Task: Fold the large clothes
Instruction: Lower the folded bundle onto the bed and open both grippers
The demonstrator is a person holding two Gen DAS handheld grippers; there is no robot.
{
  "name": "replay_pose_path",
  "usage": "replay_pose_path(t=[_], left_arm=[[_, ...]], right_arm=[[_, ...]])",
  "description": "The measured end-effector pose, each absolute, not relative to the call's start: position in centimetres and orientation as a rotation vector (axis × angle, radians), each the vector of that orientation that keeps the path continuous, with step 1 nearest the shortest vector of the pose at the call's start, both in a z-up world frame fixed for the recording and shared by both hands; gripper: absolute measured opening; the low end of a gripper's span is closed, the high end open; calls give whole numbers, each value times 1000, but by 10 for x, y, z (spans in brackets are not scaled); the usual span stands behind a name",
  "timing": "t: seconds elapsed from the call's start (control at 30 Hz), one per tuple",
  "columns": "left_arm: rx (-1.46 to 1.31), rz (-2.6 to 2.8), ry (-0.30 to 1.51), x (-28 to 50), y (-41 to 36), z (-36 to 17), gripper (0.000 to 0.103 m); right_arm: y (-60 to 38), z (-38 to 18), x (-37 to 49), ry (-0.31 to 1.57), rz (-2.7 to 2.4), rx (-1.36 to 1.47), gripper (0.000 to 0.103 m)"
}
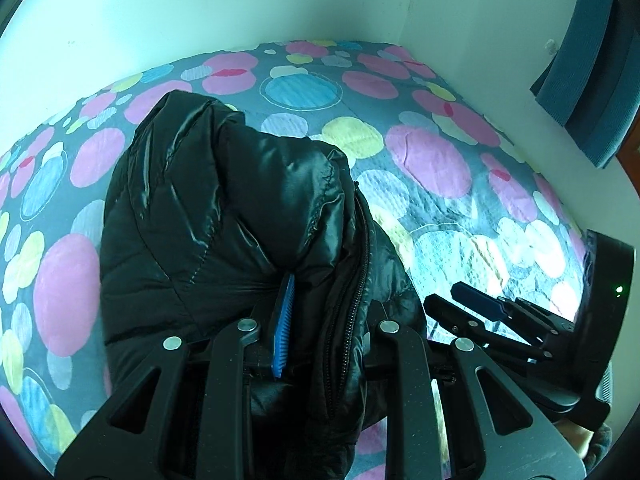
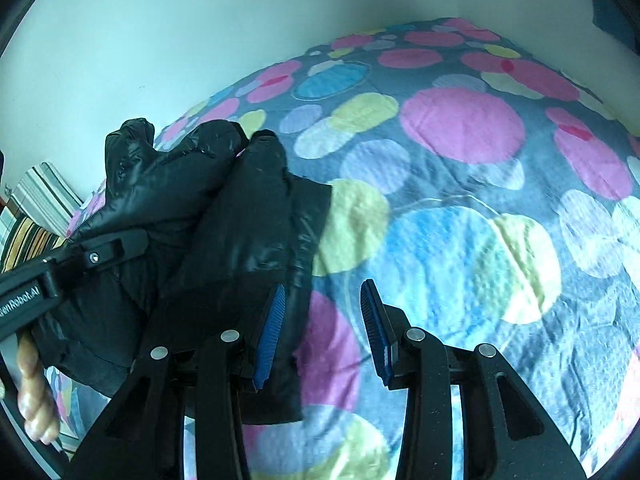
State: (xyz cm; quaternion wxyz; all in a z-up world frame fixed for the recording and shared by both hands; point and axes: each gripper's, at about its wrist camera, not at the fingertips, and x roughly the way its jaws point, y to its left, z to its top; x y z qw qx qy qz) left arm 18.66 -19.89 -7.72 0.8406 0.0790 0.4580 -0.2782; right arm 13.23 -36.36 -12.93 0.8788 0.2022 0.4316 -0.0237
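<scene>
**Black puffer jacket bunched on the bed, left tongs closed in its fabric**

A black quilted puffer jacket (image 1: 224, 216) lies in a thick heap on a bed covered with a grey sheet (image 1: 432, 160) printed with pink, yellow and blue circles. In the left wrist view the jacket fills the space directly in front of the left tongs (image 1: 320, 320) and rises above them. Its zipper (image 1: 352, 292) runs down between the two fingers. One blue ribbed pad (image 1: 284, 324) shows on the left side, pressed against the shiny fabric; the other pad is buried under the folds. So the left tongs are clenched on the jacket.

The right tongs (image 2: 322, 332) are released. Their two blue pads (image 2: 272, 336) stand apart, and the sheet shows between them. The left pad touches the edge of a jacket part, perhaps a sleeve (image 2: 256, 216), which stretches forward and to the left of these tongs. The right pad is over the bare sheet only.

In the left wrist view the right tongs appear low at the right side, beside the jacket. In the right wrist view the left tool enters from the left edge, held by a hand (image 2: 36, 396), with the jacket under it. A striped cloth (image 2: 36, 216) lies far left, near the white wall (image 2: 180, 32).
</scene>
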Motion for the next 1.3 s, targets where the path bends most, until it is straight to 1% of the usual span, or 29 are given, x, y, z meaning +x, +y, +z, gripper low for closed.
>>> replay_pose_path(t=[0.47, 0.6, 0.63, 0.67, 0.77, 0.87, 0.93, 1.0, 1.03, 1.13, 1.17, 1.23, 1.3], left_arm=[[204, -537, 920, 172, -211, -84, 23], [198, -527, 909, 170, -212, -82, 23], [207, -522, 901, 167, -213, -81, 23], [222, -520, 885, 164, -214, -78, 25], [193, -545, 864, 159, -211, -67, 32], [134, -578, 858, 158, -203, -54, 33], [95, -606, 819, 151, -193, -37, 33], [78, -621, 768, 143, -183, -19, 38], [69, -626, 741, 139, -176, -9, 42], [26, -619, 680, 134, -145, 15, 46], [-8, -599, 657, 135, -127, 23, 50], [-36, -535, 627, 141, -100, 29, 54], [-37, -441, 612, 152, -74, 25, 54]], right_arm=[[-379, -134, 122, 911, -92, 402, 40], [-380, -134, 119, 921, -136, 356, 44], [-381, -133, 118, 923, -150, 340, 47], [-382, -133, 117, 926, -165, 323, 49], [-384, -131, 114, 931, -194, 291, 49], [-387, -128, 112, 935, -206, 282, 50], [-385, -124, 111, 933, -210, 266, 50], [-382, -118, 112, 929, -208, 251, 50], [-380, -114, 112, 924, -205, 246, 50], [-370, -99, 116, 902, -178, 240, 50], [-366, -93, 118, 892, -160, 241, 51], [-355, -82, 122, 873, -130, 240, 58], [-342, -70, 127, 853, -99, 223, 59]])
